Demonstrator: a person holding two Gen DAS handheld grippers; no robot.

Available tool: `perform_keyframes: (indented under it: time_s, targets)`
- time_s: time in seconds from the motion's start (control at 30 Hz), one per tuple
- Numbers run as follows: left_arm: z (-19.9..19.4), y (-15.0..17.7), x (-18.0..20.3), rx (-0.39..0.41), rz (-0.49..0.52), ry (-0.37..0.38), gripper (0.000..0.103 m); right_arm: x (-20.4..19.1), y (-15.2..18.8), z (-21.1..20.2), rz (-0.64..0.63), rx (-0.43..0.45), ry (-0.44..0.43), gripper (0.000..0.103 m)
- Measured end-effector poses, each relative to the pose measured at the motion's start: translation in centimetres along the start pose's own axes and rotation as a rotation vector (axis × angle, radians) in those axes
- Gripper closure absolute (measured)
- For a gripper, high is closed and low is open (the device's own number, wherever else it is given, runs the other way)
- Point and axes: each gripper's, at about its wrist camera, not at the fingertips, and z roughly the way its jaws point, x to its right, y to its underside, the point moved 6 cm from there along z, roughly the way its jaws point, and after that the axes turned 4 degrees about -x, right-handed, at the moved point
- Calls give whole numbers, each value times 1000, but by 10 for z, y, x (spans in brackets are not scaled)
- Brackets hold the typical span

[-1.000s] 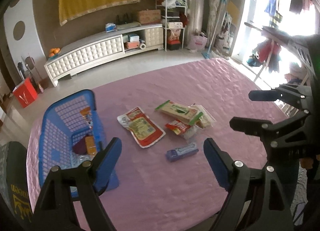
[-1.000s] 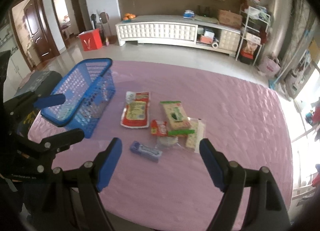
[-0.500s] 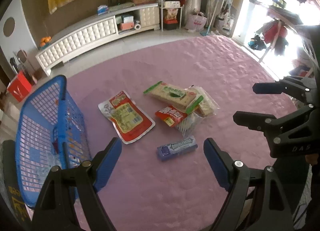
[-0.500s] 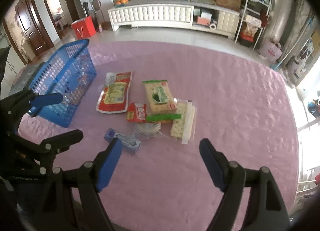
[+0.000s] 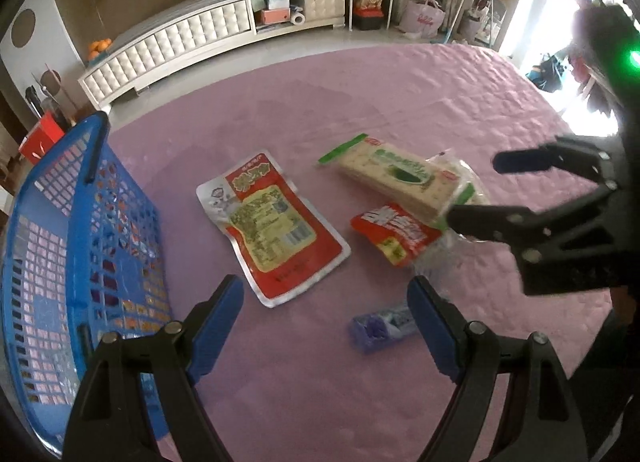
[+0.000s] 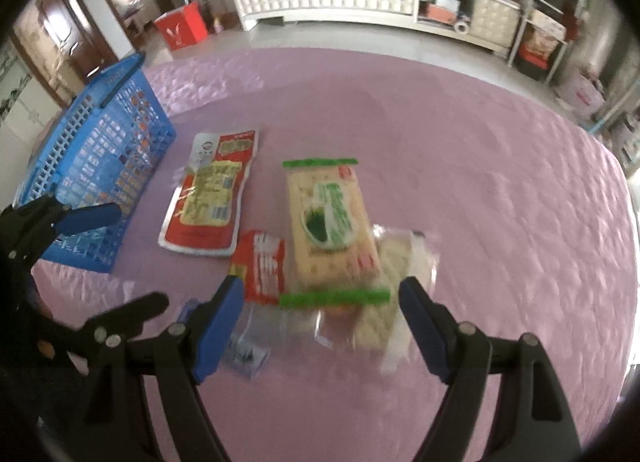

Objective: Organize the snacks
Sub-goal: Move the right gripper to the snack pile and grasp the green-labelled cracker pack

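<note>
- our left gripper (image 5: 326, 320) hangs released, empty, over the pink quilted table cover (image 5: 400, 102), between the flat red and silver foil pouch (image 5: 272, 228) and the small purple gum pack (image 5: 378, 328).
- our right gripper (image 6: 320, 320) gapes too, holding nothing, above the green-edged cracker packet (image 6: 332, 222) and the small red snack bag (image 6: 262, 266).
- the blue plastic lattice basket (image 5: 60, 242) stands at the left, just beside the foil pouch.

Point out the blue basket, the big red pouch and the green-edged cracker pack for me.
blue basket (image 5: 100, 246), left wrist view, on its mesh side wall.
big red pouch (image 5: 272, 222), left wrist view, on the yellow label at its middle.
green-edged cracker pack (image 6: 332, 222), right wrist view, on the green print at its centre.
</note>
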Motion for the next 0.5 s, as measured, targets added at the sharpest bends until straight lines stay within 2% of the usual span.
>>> perform_keyframes:
  time_s: [0.17, 0.33, 0.4, 0.43, 0.5]
  targets:
    - [13, -6, -7, -13, -16, 15, 21, 2, -21, 33, -46, -62, 22, 20]
    - [22, -8, -9, -29, -20, 20, 21, 9, -28, 60, -35, -124, 12, 20]
    - [24, -9, -11, -32, -21, 19, 21, 13, -29, 65, -34, -121, 14, 26]
    - [25, -10, -12, -33, -23, 19, 21, 13, -30, 65, -33, -121, -3, 40]
    - [26, -11, -13, -38, -26, 19, 21, 13, -28, 65, -31, -106, -5, 42]
